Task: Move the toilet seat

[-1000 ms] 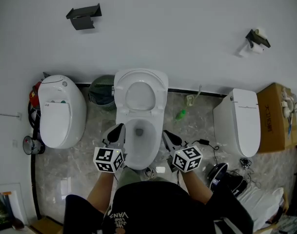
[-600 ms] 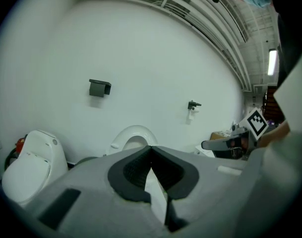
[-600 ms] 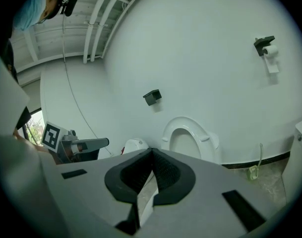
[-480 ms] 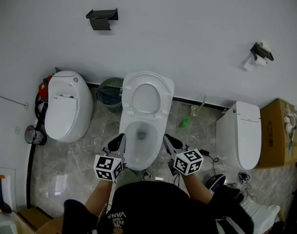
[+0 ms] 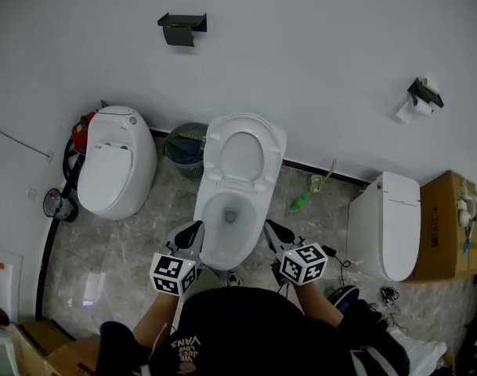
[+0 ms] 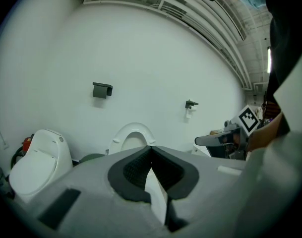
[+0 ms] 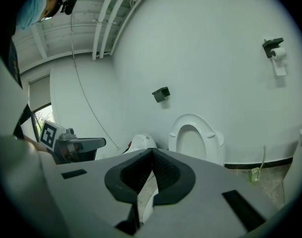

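Beyond the left gripper [image 5: 192,228] and right gripper [image 5: 270,226] stands the toilet seat [image 5: 216,159].

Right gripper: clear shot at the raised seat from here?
Probably yes. The seat stands up against the wall, the right gripper sits shut and empty beside the bowl's front, and nothing shows between them. Its jaws would need to open first.

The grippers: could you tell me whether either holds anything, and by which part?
Nothing is held: the left gripper and right gripper are both shut and empty, short of the raised toilet seat.
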Demonstrator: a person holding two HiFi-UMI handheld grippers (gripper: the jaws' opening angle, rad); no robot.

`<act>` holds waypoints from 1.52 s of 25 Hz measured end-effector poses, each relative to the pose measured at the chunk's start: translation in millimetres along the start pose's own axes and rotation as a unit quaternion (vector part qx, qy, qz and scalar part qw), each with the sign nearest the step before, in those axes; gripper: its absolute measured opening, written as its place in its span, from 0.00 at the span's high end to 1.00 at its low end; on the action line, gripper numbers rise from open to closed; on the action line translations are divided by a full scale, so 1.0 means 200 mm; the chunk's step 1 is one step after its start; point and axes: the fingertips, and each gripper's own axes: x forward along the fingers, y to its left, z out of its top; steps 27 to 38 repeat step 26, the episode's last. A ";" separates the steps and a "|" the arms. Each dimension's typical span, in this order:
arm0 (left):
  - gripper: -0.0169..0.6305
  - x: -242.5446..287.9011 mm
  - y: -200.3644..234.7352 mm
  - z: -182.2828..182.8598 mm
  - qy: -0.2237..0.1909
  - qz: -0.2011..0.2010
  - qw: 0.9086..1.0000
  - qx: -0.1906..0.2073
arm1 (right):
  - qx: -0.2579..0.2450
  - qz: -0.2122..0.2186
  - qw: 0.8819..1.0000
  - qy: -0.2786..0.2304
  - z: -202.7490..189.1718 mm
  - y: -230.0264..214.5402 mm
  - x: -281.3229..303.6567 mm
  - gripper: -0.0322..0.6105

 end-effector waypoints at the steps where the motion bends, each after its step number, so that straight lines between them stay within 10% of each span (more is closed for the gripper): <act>1: 0.96 -0.01 -0.01 -0.01 -0.001 0.000 1.000 -0.002 | -0.001 0.000 1.000 0.001 0.00 0.01 0.00 0.95; 38: 0.96 -0.18 -0.09 -0.15 0.027 0.005 1.000 0.001 | -0.012 -0.014 1.000 0.022 -0.15 0.06 -0.13 0.95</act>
